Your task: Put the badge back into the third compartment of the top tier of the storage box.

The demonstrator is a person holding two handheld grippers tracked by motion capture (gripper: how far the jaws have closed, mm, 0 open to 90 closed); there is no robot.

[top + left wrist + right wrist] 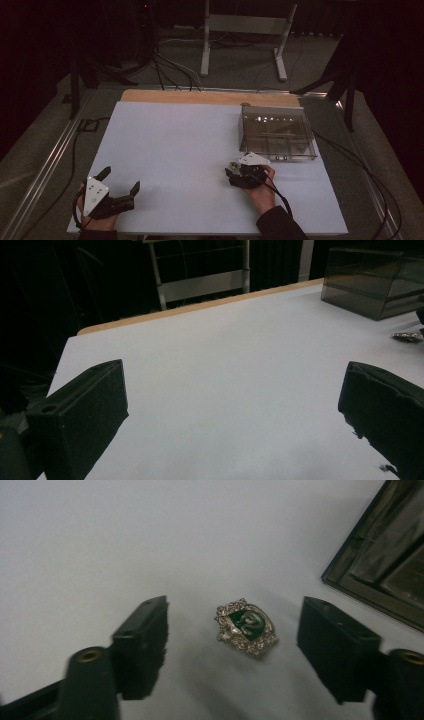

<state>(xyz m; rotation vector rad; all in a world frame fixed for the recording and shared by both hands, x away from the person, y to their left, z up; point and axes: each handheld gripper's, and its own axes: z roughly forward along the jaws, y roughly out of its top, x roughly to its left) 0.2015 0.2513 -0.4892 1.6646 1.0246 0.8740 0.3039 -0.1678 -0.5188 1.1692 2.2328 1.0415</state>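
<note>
A small silver badge (246,626) with a green centre lies flat on the white table (175,150). My right gripper (234,615) is open and hangs low over it, one jaw on each side, neither touching it. In the high view this right gripper (235,171) sits just in front of a smoky transparent box (276,132). My left gripper (120,181) rests open near the table's front left corner with nothing between its jaws. From the left gripper view (235,382) the badge (407,336) is a small glint far to the right, below the box (375,282).
The box (385,565) stands close to the right of the badge and has inner dividers. A wooden strip (210,97) edges the table's far side. Cables (170,70) and a white metal stand (245,30) are on the floor beyond. White surface spreads between the two grippers.
</note>
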